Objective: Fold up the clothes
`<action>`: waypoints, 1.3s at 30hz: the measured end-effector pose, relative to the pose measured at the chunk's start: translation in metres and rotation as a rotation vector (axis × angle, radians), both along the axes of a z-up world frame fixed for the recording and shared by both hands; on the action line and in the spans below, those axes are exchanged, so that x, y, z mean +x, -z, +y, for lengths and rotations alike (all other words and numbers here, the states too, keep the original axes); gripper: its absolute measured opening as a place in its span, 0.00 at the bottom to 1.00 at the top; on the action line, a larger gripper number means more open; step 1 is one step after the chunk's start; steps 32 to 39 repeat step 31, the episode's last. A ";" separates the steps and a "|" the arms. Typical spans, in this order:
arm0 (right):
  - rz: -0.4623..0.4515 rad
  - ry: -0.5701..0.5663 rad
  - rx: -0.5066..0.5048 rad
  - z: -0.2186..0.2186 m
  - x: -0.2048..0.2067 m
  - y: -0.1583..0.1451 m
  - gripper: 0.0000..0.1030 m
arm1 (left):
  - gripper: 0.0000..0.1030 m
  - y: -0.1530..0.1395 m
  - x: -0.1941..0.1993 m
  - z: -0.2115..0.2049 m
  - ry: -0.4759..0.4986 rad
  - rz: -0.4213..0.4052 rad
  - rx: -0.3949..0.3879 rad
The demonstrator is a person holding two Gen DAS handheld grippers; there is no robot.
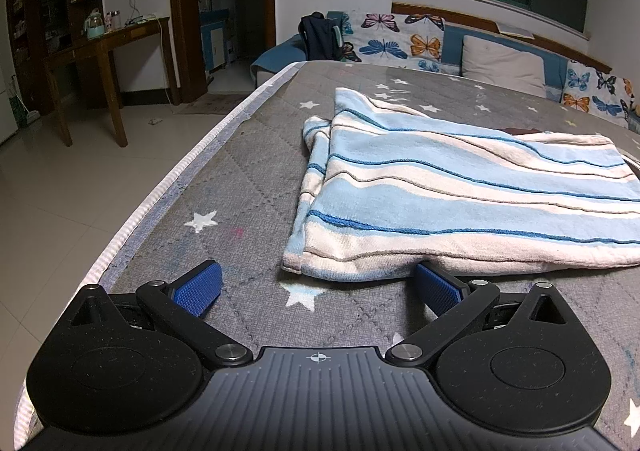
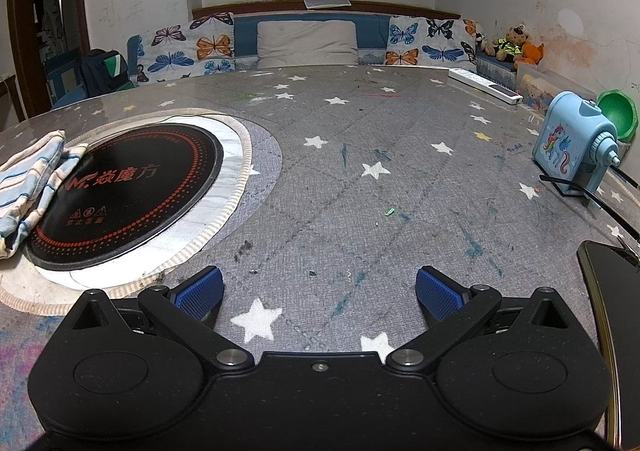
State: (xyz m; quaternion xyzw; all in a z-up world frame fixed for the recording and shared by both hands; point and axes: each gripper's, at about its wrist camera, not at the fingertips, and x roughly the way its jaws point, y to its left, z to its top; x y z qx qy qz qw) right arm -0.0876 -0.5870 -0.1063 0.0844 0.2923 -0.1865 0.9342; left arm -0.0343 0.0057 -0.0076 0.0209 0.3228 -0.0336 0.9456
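A folded garment with light blue and cream stripes [image 1: 460,195] lies flat on the grey star-patterned table cover [image 1: 240,187]. My left gripper [image 1: 318,285] is open just in front of the garment's near hem; its right blue pad [image 1: 436,287] touches the hem edge, its left pad [image 1: 198,289] is over bare cover. In the right wrist view a corner of the same garment [image 2: 28,187] lies at the far left, partly over the black induction hob [image 2: 120,183]. My right gripper [image 2: 318,291] is open and empty over bare cover, well right of the garment.
The table's left edge [image 1: 160,191] drops to a tiled floor. A blue pencil sharpener [image 2: 572,147], a green bowl [image 2: 618,115], a white power strip [image 2: 484,85] and a phone [image 2: 612,315] sit on the right side. A sofa with butterfly cushions [image 2: 192,47] stands behind.
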 end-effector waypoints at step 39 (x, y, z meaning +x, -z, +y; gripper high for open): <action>-0.001 0.000 0.001 0.002 0.000 0.000 1.00 | 1.00 -0.001 0.000 0.000 0.000 0.001 0.002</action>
